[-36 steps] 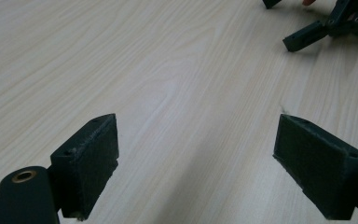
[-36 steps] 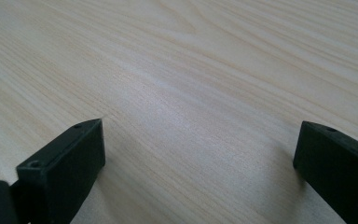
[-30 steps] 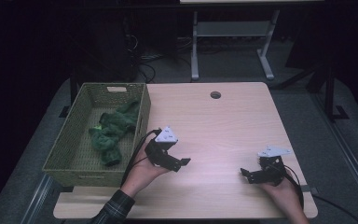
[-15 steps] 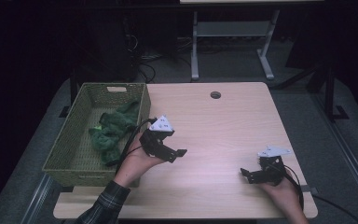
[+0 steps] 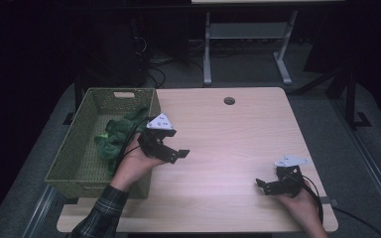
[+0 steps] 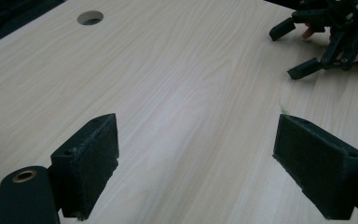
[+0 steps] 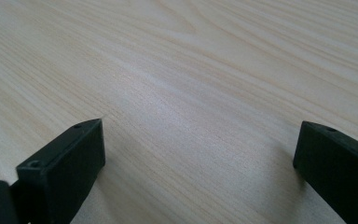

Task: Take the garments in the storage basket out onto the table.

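Observation:
My left gripper [image 5: 175,154] is held open just right of a green woven basket [image 5: 78,163], a little above the table [image 5: 228,144]. Green cloth [image 5: 115,137] lies bunched inside the basket. In the left gripper view the gripper [image 6: 198,137] has its jaws wide apart over bare wood, nothing between them, and the other gripper [image 6: 324,44] sits farther off at the top right. My right gripper [image 5: 262,186] rests open near the table's front right. In the right gripper view it [image 7: 198,142] shows both jaws spread over bare tabletop.
A round cable hole [image 5: 229,100] sits near the table's far edge, also in the left gripper view [image 6: 90,17]. Beyond the table stands a metal frame [image 5: 248,44] on a dark floor. Cables trail from both grippers.
My left gripper has moved left and away from the person, closer to the basket's right wall. The right gripper has stayed where it was.

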Demonstrator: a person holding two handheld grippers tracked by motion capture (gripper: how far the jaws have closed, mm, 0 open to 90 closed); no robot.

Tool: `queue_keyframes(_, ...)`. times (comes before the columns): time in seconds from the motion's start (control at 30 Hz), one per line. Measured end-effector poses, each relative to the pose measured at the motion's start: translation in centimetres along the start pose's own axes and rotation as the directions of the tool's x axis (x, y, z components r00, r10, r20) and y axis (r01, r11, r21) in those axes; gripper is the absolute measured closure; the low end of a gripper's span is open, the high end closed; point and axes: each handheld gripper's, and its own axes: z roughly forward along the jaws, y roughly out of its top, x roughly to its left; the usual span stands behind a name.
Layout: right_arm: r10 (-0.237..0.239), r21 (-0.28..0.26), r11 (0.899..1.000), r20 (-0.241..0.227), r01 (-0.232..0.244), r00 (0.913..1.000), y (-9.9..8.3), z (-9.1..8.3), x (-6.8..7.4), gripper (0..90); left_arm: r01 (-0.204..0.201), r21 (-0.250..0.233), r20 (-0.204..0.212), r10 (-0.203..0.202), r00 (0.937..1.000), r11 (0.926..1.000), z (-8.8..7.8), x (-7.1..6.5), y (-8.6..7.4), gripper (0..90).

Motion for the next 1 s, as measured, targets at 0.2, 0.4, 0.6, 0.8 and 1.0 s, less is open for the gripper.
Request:
queue_keyframes(0.2,0.000,0.000,1.000,0.000,0.000,1.0000,0.0,0.0,0.0,1.6,-0.002,0.004,-0.033,0.003,0.9995,1.0000,-1.4,1.0,0.3,13.7)
queue_keyframes(0.4,0.000,0.000,1.000,0.001,0.000,1.0000,0.0,0.0,0.0,1.6,0.007,0.015,-0.063,-0.006,0.9980,0.9999,-2.4,1.9,0.1,13.7)
queue_keyframes(0.6,0.004,0.002,1.000,0.000,-0.004,1.0000,0.0,0.0,0.0,1.6,0.027,0.024,-0.097,-0.025,0.9950,0.9993,-3.6,3.1,-0.4,13.8)
queue_keyframes(0.8,0.004,0.002,1.000,0.000,-0.004,1.0000,0.0,0.0,0.0,1.6,0.043,0.047,-0.134,-0.036,0.9903,0.9980,-4.2,4.3,-0.9,13.9)
queue_keyframes(1.0,0.004,0.002,1.000,0.000,-0.004,1.0000,0.0,0.0,0.0,1.6,0.055,0.058,-0.168,-0.045,0.9848,0.9968,-5.0,5.6,-1.2,13.9)
